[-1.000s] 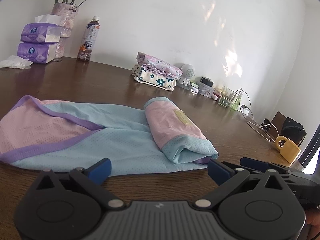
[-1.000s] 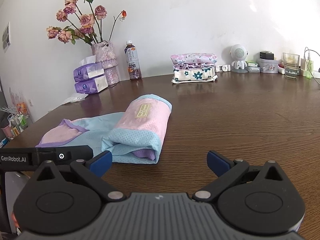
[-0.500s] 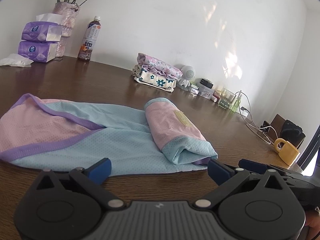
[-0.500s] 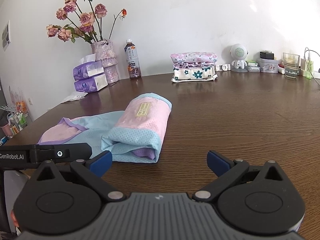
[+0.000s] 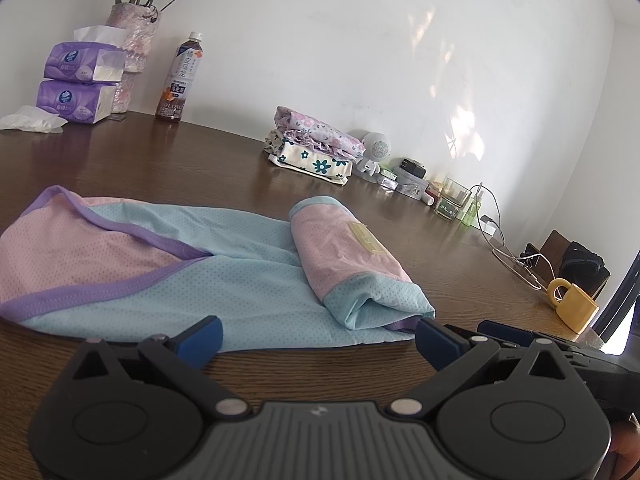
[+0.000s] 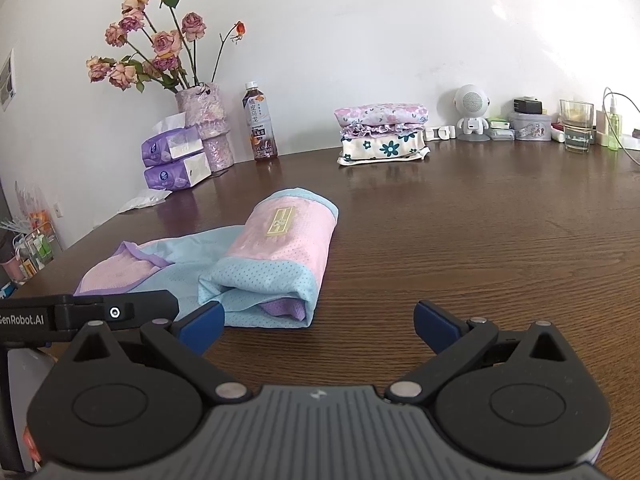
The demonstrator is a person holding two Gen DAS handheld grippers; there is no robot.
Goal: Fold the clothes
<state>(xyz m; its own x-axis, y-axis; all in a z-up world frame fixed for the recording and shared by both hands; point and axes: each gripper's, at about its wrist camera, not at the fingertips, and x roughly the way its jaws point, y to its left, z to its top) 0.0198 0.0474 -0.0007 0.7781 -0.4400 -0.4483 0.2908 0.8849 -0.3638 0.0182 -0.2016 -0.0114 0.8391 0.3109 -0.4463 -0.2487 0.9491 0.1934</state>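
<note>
- Left gripper (image 5: 318, 338) is held low over the bench (image 5: 200, 168) edge, fingers (image 5: 200, 336) spread, empty.
- Right gripper (image 6: 318, 326) is level beside it, fingers (image 6: 436, 326) likewise released.
- Dotted mesh garment (image 5: 168, 264), pink, blue, purple-trimmed, lies just ahead, one end rolled into a soft tube (image 6: 276, 256).

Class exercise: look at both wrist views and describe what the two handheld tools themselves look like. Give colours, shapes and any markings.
Each tool, left and right, has a matt black body with two round housings, silver pivot pins, a ribbed grey centre plate bearing a small logo, and angular black fingers tipped with blue pads. In the right wrist view, white "GenRobot.AI" lettering shows on the left tool's side.
</note>
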